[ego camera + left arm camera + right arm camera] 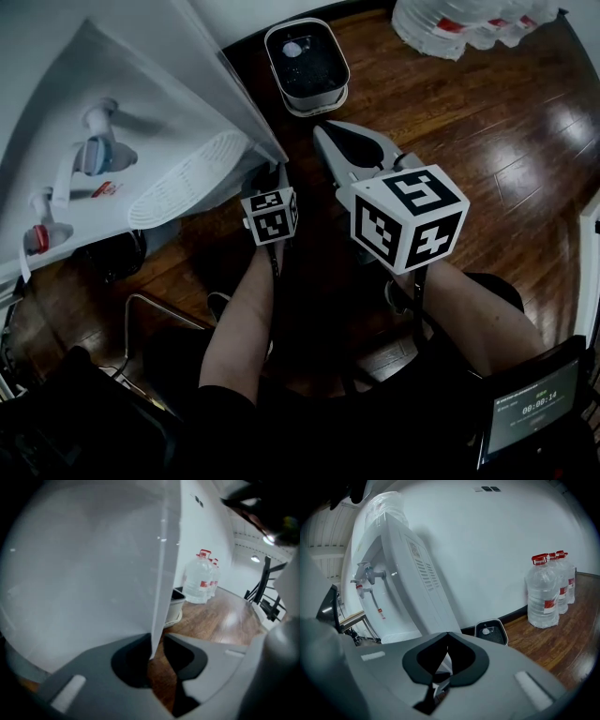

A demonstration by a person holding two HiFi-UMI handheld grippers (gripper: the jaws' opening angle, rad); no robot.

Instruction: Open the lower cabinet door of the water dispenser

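The white water dispenser (112,112) stands at the left, its taps and drip grille facing me; it leans at the left of the right gripper view (403,573). In the left gripper view a thin white door edge (161,597) runs down between the jaws of my left gripper (156,639). The jaws stand apart, with wood floor showing beside the edge. In the head view only that gripper's marker cube (272,214) shows, its tips hidden under the dispenser's corner. My right gripper (323,136) hangs beside it, shut and empty (447,634).
A small white bin with a dark inside (307,64) sits on the wooden floor by the wall. Large water bottles (469,23) stand at the far right. A metal frame (141,319) is at lower left, a timer screen (534,408) at lower right.
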